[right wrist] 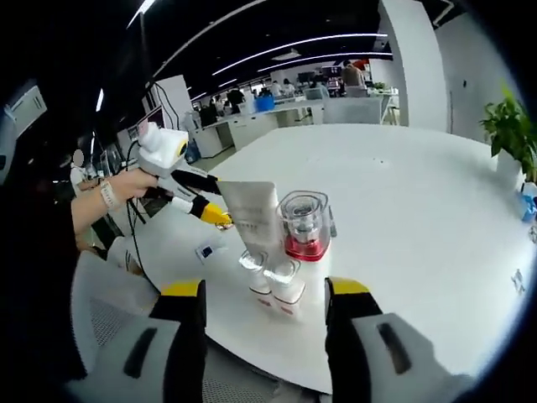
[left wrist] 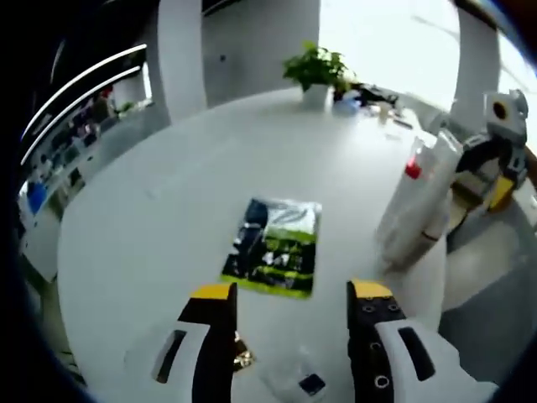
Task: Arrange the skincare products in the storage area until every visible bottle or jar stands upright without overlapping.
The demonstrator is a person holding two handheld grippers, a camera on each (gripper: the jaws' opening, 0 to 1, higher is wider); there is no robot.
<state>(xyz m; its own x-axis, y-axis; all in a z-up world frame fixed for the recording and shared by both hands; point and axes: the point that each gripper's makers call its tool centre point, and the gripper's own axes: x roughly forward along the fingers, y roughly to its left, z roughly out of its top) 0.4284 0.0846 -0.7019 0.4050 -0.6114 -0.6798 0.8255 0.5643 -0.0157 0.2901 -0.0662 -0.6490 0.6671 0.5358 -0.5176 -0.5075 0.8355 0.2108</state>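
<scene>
White round table [right wrist: 419, 193] in an open-plan office, a potted plant [left wrist: 316, 71] at its far edge. A green-and-black packet [left wrist: 275, 246] lies flat, its print unreadable. The skincare bottles [right wrist: 281, 243] stand clustered at the table's six o'clock edge. The left gripper [left wrist: 289, 295] and right gripper [right wrist: 264, 290] both gape wide, holding nothing.

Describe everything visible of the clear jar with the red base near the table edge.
The clear jar stands upright on the white table, close to its near edge. It looks like transparent plastic or glass, with a thick clear lid on top and a red lower section showing through the walls. A white tube stands right beside it, and two small clear-capped bottles sit just in front; whether they touch it cannot be told. No gripper holds it.
</scene>
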